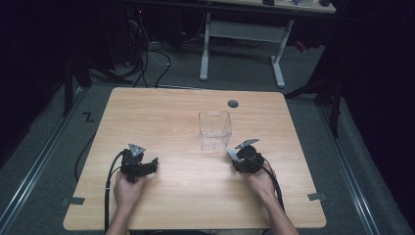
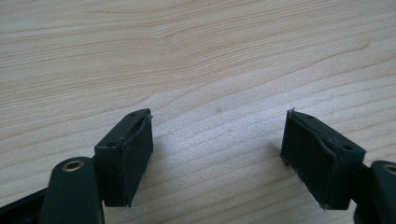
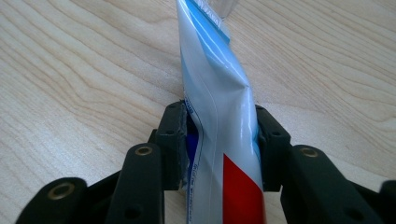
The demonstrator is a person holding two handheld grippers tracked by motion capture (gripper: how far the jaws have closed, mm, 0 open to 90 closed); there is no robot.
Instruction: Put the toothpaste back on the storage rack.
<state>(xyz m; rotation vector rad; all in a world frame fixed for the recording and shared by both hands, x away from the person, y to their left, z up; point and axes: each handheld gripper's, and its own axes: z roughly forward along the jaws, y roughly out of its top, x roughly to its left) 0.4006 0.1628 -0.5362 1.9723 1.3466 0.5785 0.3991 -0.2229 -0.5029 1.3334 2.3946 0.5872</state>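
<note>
- The step in hand is judged to be the grasp: the right hand-held gripper [image 3: 219, 149] is clenched on a soft tube [image 3: 219, 107], its pads [image 3: 173, 140] pressed against both sides, so that the plastic is dented between them.
- The tube is seen low over the wooden surface [image 3: 74, 70], near the right hand [image 1: 260, 182], with its crimped, flattened end pointing away from the gripper.
- The tube is glossy white with pale blue bands along its edges, a dark blue patch and a red block nearer the jaws; small print is too fine to be read. It is taken to be toothpaste or a similar paste.
- The left hand-held gripper [image 2: 217, 154] is released, its jaws spread wide over bare wood with nothing between them, at the near left of the surface.
- Farther off, just beyond the right hand-held gripper, a clear plastic container [image 1: 214, 129] stands upright and open near the middle of the surface.
- The next move is judged to call for a lift of the tube and a short carry over the container's rim, with the grip kept firm, since the soft body could slip or bend.
</note>
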